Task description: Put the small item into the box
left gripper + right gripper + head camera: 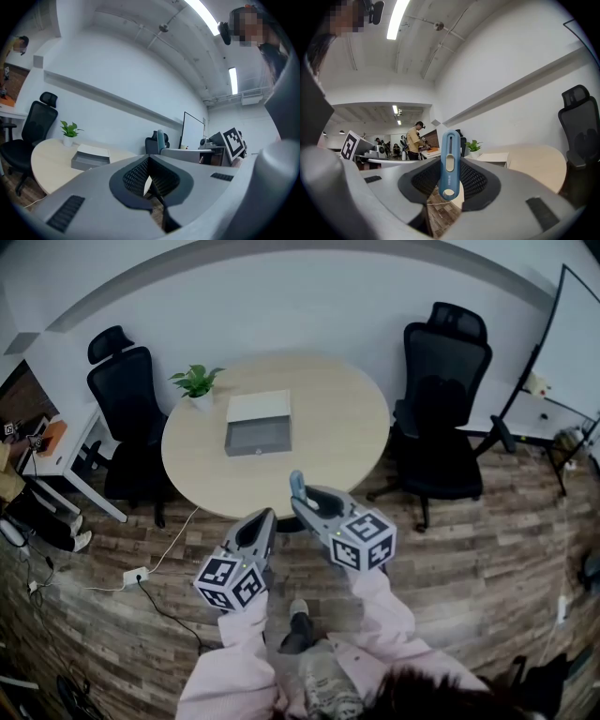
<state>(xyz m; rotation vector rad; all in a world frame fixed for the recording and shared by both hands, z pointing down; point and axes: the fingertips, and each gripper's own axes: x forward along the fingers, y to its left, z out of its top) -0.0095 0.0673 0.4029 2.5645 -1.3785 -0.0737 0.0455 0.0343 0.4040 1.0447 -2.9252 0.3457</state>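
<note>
Bright, even indoor light from ceiling strip lights (397, 18), blown out to pure white in both gripper views. Soft grading across the white wall (117, 89); shadows diffuse throughout. Dimmer, flatter exposure in the head view: pale, evenly lit table (328, 442), dark wooden floor (487, 559), chairs (441, 418) near black with little detail. Heavy fisheye bending in all views, with curved straight lines and black vignette at the corners. Sharp focus on the small item (450, 161) close to the lens; slight softness in the far room. Low contrast overall.

Pretty clearly an office meeting corner: round pale wooden table (328, 427), black high-backed swivel chair (127, 399), white whiteboard on a stand (577, 343).
</note>
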